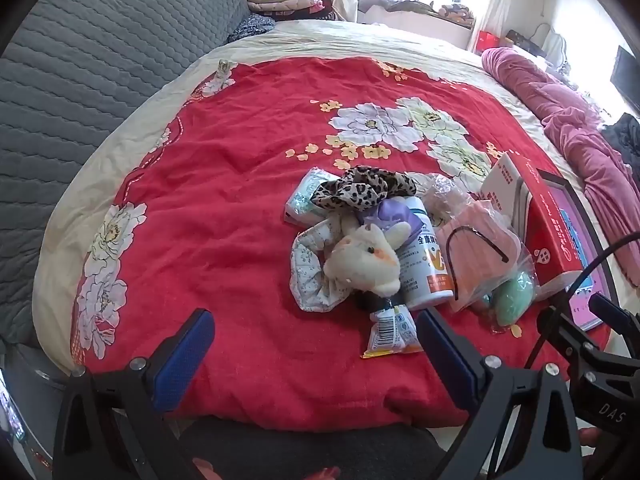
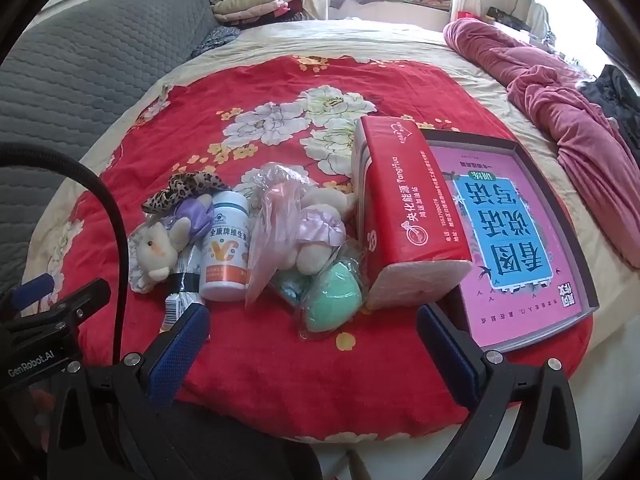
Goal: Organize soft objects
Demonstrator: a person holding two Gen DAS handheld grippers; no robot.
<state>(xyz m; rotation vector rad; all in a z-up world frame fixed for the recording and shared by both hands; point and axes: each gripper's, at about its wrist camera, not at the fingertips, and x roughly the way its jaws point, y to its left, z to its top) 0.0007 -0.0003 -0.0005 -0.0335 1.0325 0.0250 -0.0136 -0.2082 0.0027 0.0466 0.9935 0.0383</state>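
A pile of small things lies on the red flowered bedspread [image 1: 224,208]. In it are a cream plush toy [image 1: 366,264] [image 2: 154,254], a leopard scrunchie [image 1: 364,190] [image 2: 180,190], a purple scrunchie [image 2: 196,214], a white floral scrunchie [image 1: 310,276], a green sponge in plastic [image 2: 334,300] [image 1: 514,294], and a bag with pink cloth [image 1: 478,256] [image 2: 280,220]. My left gripper [image 1: 316,344] is open and empty, just in front of the pile. My right gripper [image 2: 312,336] is open and empty, just before the green sponge.
A white vitamin bottle [image 2: 226,252] [image 1: 424,264] and a snack packet [image 1: 390,332] lie in the pile. A red tissue pack [image 2: 404,216] and a pink book [image 2: 516,240] lie to the right. A grey quilted headboard [image 1: 80,80] stands at left, a pink blanket [image 2: 560,120] at right.
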